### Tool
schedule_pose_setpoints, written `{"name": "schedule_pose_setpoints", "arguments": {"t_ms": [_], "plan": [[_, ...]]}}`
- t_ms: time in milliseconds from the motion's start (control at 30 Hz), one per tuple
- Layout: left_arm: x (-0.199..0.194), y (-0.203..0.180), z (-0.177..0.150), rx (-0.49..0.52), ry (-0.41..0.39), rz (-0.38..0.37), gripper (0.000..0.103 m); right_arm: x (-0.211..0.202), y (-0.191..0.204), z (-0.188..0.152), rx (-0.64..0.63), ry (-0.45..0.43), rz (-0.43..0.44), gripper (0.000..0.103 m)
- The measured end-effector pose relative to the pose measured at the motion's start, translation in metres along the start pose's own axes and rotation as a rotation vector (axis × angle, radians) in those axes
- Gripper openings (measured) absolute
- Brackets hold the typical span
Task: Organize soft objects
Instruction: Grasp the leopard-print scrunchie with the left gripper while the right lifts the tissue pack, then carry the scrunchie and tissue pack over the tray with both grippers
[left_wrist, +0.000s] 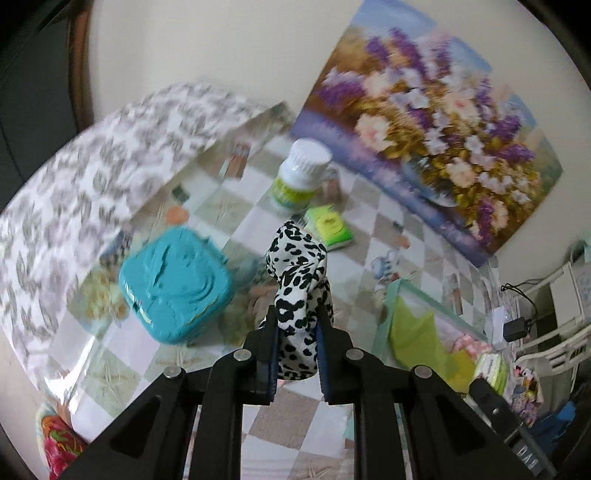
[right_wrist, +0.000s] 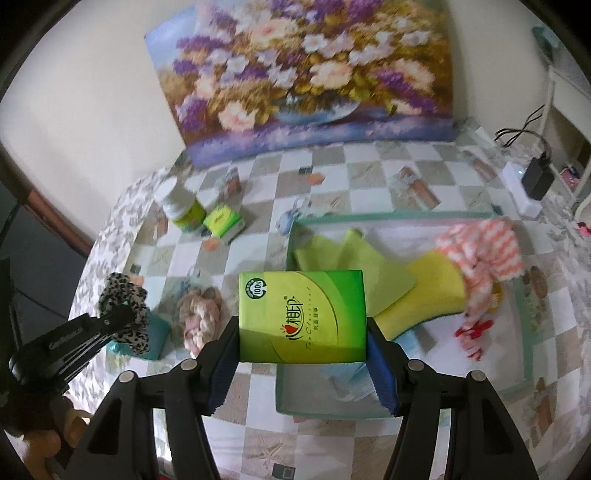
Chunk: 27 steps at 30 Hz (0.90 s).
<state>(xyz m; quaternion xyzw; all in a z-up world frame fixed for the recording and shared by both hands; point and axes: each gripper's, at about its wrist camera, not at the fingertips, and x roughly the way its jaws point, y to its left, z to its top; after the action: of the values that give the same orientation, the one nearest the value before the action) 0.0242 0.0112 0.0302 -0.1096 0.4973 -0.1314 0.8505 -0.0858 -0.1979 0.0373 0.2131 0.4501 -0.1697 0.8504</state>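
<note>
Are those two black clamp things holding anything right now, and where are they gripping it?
Yes, both. The left tool pinches the black-and-white spotted scrunchie by its lower loop. The right tool clamps the green tissue pack across its two side edges.

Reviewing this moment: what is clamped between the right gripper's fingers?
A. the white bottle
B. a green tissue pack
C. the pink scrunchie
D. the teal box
B: in the right wrist view the right gripper has both pads pressed on the sides of the green tissue pack, above the tray.
</note>
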Motion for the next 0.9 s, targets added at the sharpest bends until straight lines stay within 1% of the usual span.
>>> {"name": "schedule_pose_setpoints", "arguments": {"t_ms": [100,167,300,467,533,600,733,800,900], "plan": [[-0.002,-0.017,-0.004,0.061,-0.018,-0.010,0.018,-0.008,-0.010,0.005,0.026,-0.029,-0.010,0.066],[-0.003,-0.029,-0.010,0.105,-0.013,-0.022,0.018,-0.011,-0.020,0.007,0.049,-0.039,-0.027,0.066],[0.002,-0.059,-0.024,0.213,0.022,-0.046,0.018,-0.012,-0.044,0.010,0.102,-0.037,-0.114,0.066],[0.008,-0.089,-0.048,0.318,0.074,-0.085,0.018,-0.016,-0.091,0.010,0.218,-0.031,-0.214,0.066],[0.010,-0.103,-0.059,0.367,0.091,-0.090,0.018,-0.018,-0.112,0.008,0.265,-0.023,-0.265,0.066],[0.012,-0.116,-0.071,0.418,0.104,-0.092,0.018,-0.019,-0.128,0.006,0.302,-0.016,-0.296,0.066],[0.020,-0.137,-0.093,0.497,0.139,-0.093,0.018,-0.022,-0.153,0.003,0.360,-0.013,-0.317,0.066],[0.028,-0.144,-0.102,0.513,0.177,-0.097,0.018,-0.021,-0.160,0.000,0.372,-0.004,-0.321,0.066],[0.039,-0.147,-0.109,0.521,0.216,-0.086,0.018,-0.010,-0.167,-0.003,0.375,0.038,-0.334,0.066]]}}
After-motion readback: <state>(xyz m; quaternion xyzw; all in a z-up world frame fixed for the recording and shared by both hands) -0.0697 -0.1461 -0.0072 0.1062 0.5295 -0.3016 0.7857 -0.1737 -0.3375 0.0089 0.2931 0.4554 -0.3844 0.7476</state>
